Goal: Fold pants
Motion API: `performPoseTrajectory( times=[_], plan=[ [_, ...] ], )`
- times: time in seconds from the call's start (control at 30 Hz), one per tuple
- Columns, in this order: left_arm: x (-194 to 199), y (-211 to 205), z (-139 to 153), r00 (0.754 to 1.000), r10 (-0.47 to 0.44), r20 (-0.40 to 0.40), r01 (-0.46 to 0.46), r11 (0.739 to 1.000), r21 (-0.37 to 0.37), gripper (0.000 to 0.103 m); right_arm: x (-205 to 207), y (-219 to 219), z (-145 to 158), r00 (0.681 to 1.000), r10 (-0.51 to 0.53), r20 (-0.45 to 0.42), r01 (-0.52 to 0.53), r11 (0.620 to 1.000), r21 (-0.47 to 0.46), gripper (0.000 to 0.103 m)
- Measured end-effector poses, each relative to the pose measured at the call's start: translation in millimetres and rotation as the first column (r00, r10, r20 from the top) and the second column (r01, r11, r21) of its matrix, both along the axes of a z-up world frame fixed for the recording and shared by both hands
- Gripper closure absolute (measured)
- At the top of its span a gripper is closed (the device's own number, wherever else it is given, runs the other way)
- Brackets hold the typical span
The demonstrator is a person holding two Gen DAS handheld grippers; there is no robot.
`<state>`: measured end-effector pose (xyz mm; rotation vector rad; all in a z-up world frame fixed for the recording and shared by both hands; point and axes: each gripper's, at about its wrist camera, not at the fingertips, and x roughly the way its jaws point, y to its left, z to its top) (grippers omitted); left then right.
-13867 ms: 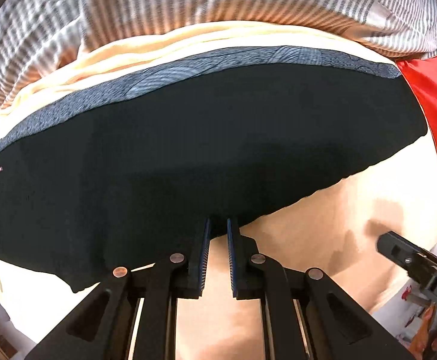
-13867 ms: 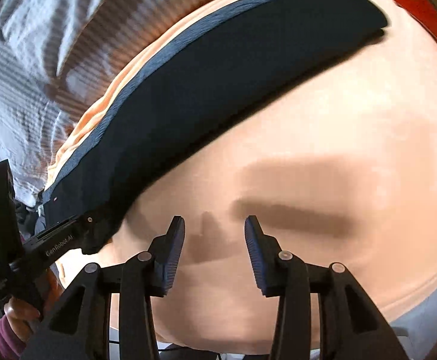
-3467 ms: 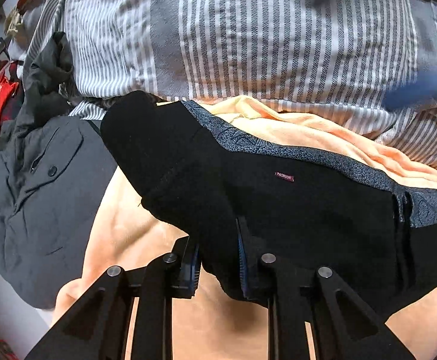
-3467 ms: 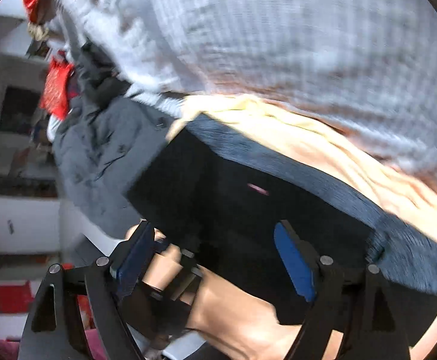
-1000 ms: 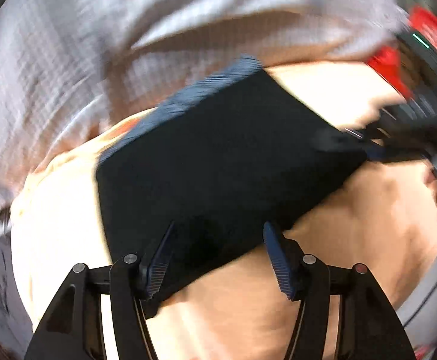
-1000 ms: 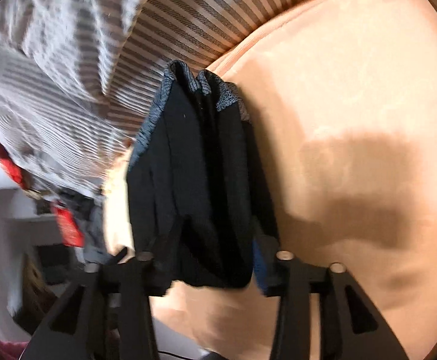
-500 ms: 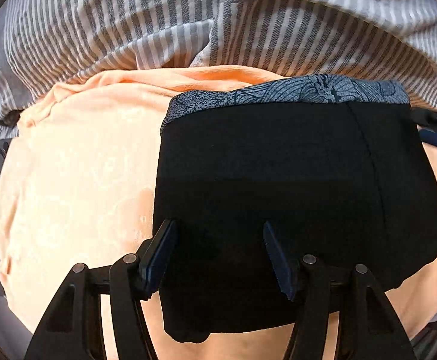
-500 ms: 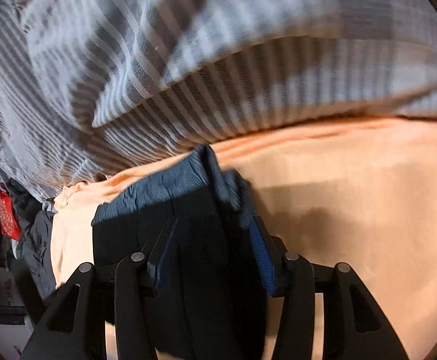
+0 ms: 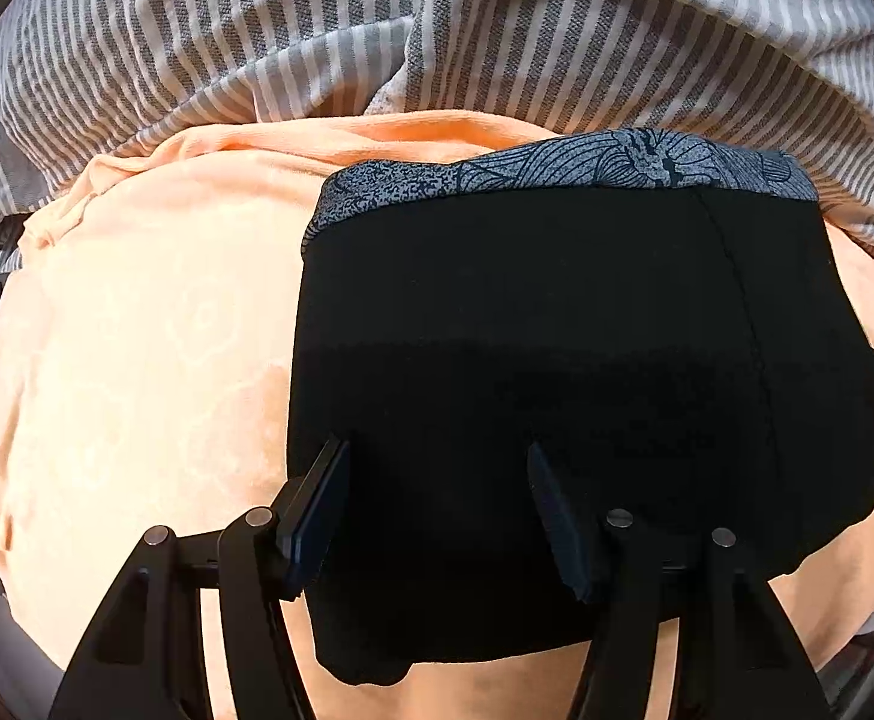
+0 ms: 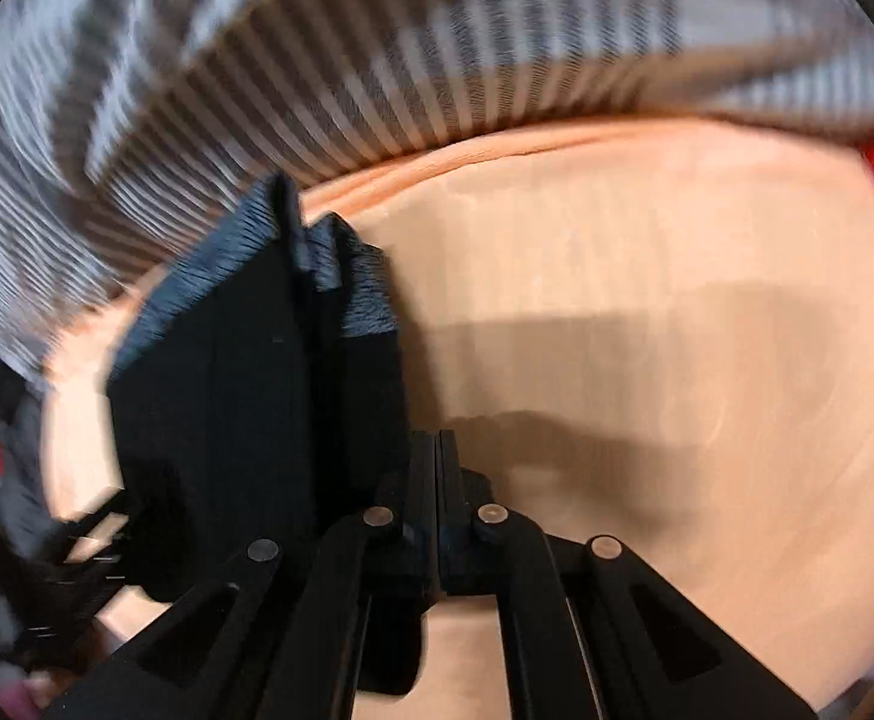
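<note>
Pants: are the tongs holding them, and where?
Left tongs open over the pants, holding nothing. Right tongs shut at their edge; grip unclear.

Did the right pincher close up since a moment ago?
Yes. The right gripper was spread around the black pants; now its fingers meet beside them, above the peach blanket.

The folded pants (image 9: 556, 330) lie on the blanket (image 9: 137, 360), their waistband (image 9: 556, 171) at the far edge. Behind them the duvet (image 9: 317, 30) lies bunched. My left hand-held gripper (image 9: 437, 468) sits over their near part; my right hand-held gripper (image 10: 438, 450) is at their right edge.
</note>
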<state>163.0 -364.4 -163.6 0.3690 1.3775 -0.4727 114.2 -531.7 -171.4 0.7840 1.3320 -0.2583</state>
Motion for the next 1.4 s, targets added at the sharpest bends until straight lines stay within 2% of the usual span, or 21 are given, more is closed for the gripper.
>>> performPoseTrajectory(
  times=[0.03, 0.1, 0.13, 0.2, 0.27, 0.3, 0.47, 0.5, 0.53, 0.57, 0.6, 0.67, 0.8, 0.87, 0.97, 1.1, 1.3, 1.4],
  plan=[
    [0, 0, 0, 1.0, 0.0, -0.002, 0.0, 1.0, 0.001, 0.041, -7, -2, 5, 1.0, -0.024, 0.019, 0.024, 1.0, 0.018, 0.096],
    [0, -1, -4, 1.0, 0.001, -0.003, -0.001, 1.0, 0.002, 0.041, -18, -4, 16, 0.997, -0.058, 0.058, 0.055, 0.997, 0.05, 0.073],
    [0, -1, -4, 1.0, 0.002, -0.004, -0.002, 1.0, 0.003, 0.041, -25, -5, 24, 0.994, -0.07, 0.087, 0.065, 0.996, 0.065, 0.068],
    [-1, -1, -5, 1.0, 0.007, -0.006, -0.007, 1.0, 0.002, 0.041, -32, -5, 35, 0.991, -0.071, 0.115, 0.063, 0.996, 0.069, 0.061],
    [-3, -3, -3, 1.0, 0.007, -0.003, -0.007, 1.0, 0.003, 0.041, -35, -4, 39, 0.987, -0.055, 0.154, 0.033, 0.989, 0.143, 0.057],
    [-4, -3, -3, 1.0, 0.006, 0.001, -0.006, 1.0, 0.006, 0.041, -36, -2, 39, 0.987, -0.047, 0.155, 0.022, 0.986, 0.162, 0.057],
    [-9, -1, 2, 1.0, 0.005, 0.008, -0.005, 1.0, 0.001, 0.041, -22, 16, 34, 0.99, 0.038, 0.133, -0.055, 0.991, 0.124, 0.057],
    [-10, 0, 2, 1.0, 0.005, 0.008, -0.006, 1.0, 0.001, 0.041, -17, 20, 29, 0.992, 0.06, 0.109, -0.074, 0.99, 0.124, 0.062],
    [-10, -1, 3, 1.0, 0.007, 0.009, -0.007, 1.0, 0.006, 0.041, -11, 27, 19, 0.993, 0.09, 0.073, -0.099, 0.987, 0.126, 0.071],
    [-10, -1, 3, 1.0, 0.011, 0.002, -0.011, 1.0, 0.01, 0.041, -8, 31, 16, 0.994, 0.101, 0.049, -0.106, 0.987, 0.117, 0.073],
    [-9, -1, 5, 1.0, 0.017, -0.009, -0.017, 1.0, 0.01, 0.041, -6, 34, 15, 0.994, 0.107, 0.038, -0.11, 0.989, 0.102, 0.081],
    [-10, -1, 9, 0.999, 0.011, -0.032, -0.011, 1.0, -0.011, 0.041, -10, 36, 23, 0.991, 0.122, 0.05, -0.124, 0.991, 0.045, 0.091],
    [-21, -6, 6, 0.999, -0.042, -0.01, 0.042, 0.999, 0.009, 0.041, -25, 41, 17, 0.989, 0.146, 0.0, -0.145, 0.989, 0.032, 0.091],
    [-25, -7, 6, 0.998, -0.056, 0.008, 0.056, 0.998, 0.021, 0.04, -30, 42, 13, 0.992, 0.123, -0.013, -0.123, 0.991, 0.045, 0.091],
    [-23, -5, 5, 0.999, -0.041, -0.007, 0.041, 0.999, 0.006, 0.04, -28, 42, 21, 0.994, 0.112, 0.0, -0.112, 0.993, 0.044, 0.091],
    [-24, -3, 5, 0.999, -0.046, -0.007, 0.046, 0.999, 0.0, 0.04, -29, 43, 30, 0.993, 0.118, -0.031, -0.118, 0.993, 0.014, 0.086],
    [-31, 0, 9, 0.999, -0.04, -0.012, 0.04, 0.999, -0.012, 0.039, -8, 51, 55, 0.991, 0.128, 0.027, -0.125, 0.987, -0.103, 0.086],
    [-28, 4, 10, 0.999, -0.03, -0.016, 0.029, 1.0, -0.006, 0.032, 10, 59, 57, 0.986, 0.158, 0.047, -0.152, 0.983, -0.105, 0.086]
  ],
)
